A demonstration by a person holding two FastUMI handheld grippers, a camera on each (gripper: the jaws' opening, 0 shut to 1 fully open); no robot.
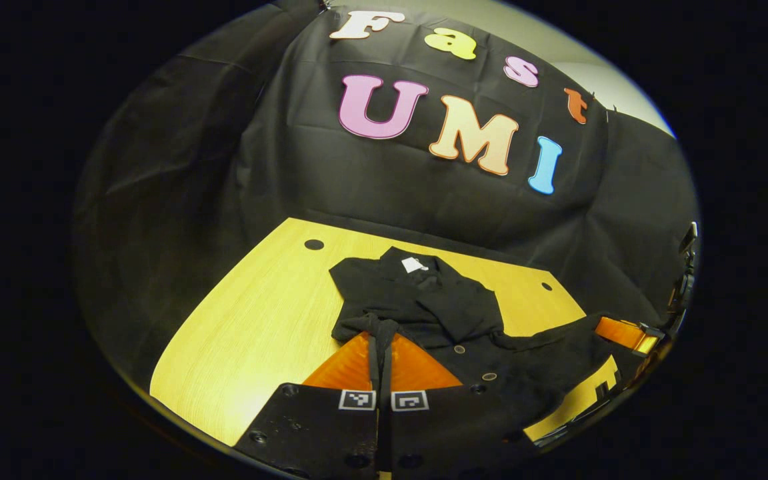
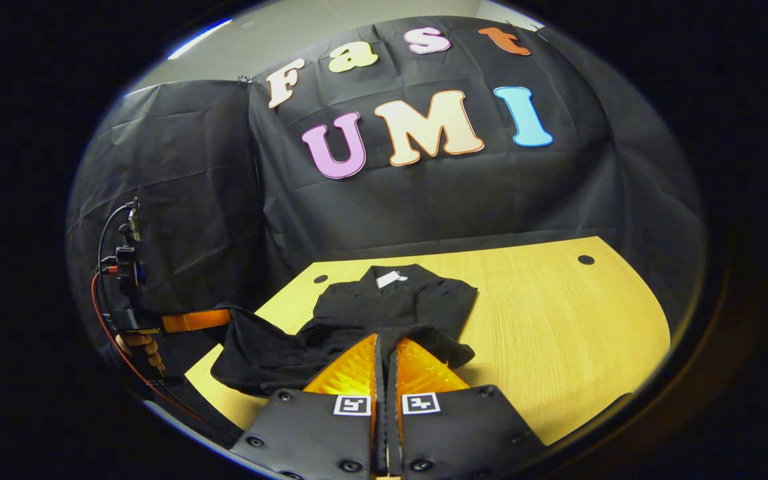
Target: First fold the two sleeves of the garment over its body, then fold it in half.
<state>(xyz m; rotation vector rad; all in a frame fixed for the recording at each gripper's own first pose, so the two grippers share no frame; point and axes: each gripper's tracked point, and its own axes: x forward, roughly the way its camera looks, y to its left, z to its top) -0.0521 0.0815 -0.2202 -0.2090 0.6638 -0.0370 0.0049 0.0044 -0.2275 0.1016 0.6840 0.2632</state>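
Here, both hand-held grippers pinching black garment hem, on wooden table.

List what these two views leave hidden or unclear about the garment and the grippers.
- Left gripper, left gripper view: black cloth hides its fingertips.
- Right gripper, right gripper view: cloth bunches at its tips; the pinched part is unclear.
- Garment: black on black, so sleeve edges blur.
- White tag: too small.

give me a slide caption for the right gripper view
Both grippers pinch the black garment's near hem, lifting it over the wooden table.
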